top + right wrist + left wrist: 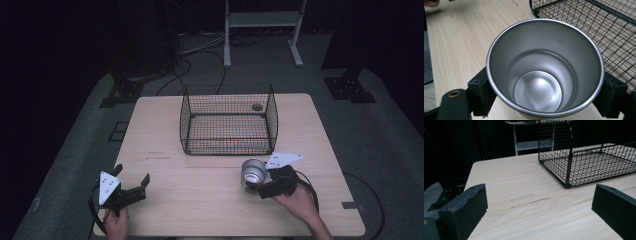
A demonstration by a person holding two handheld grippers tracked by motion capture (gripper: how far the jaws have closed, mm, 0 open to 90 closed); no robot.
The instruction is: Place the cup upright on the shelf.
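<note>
A shiny metal cup [253, 172] is held upright just above the wooden table [200, 200], in front of the wire basket's right corner. My right gripper [257, 186] is shut on the metal cup [544, 67], one black jaw pressing each side of its wall; the cup is empty inside. My left gripper [132, 182] rests low at the table's front left, open, nothing between its jaws. In the left gripper view the two black fingers [465, 210] stand wide apart over bare wood.
A black wire basket [228, 120] stands at the middle back of the table, empty; its corner [569, 182] lies ahead of my left gripper, and its mesh [614, 30] is just behind the cup. A white rack [262, 25] and cables lie on the floor beyond.
</note>
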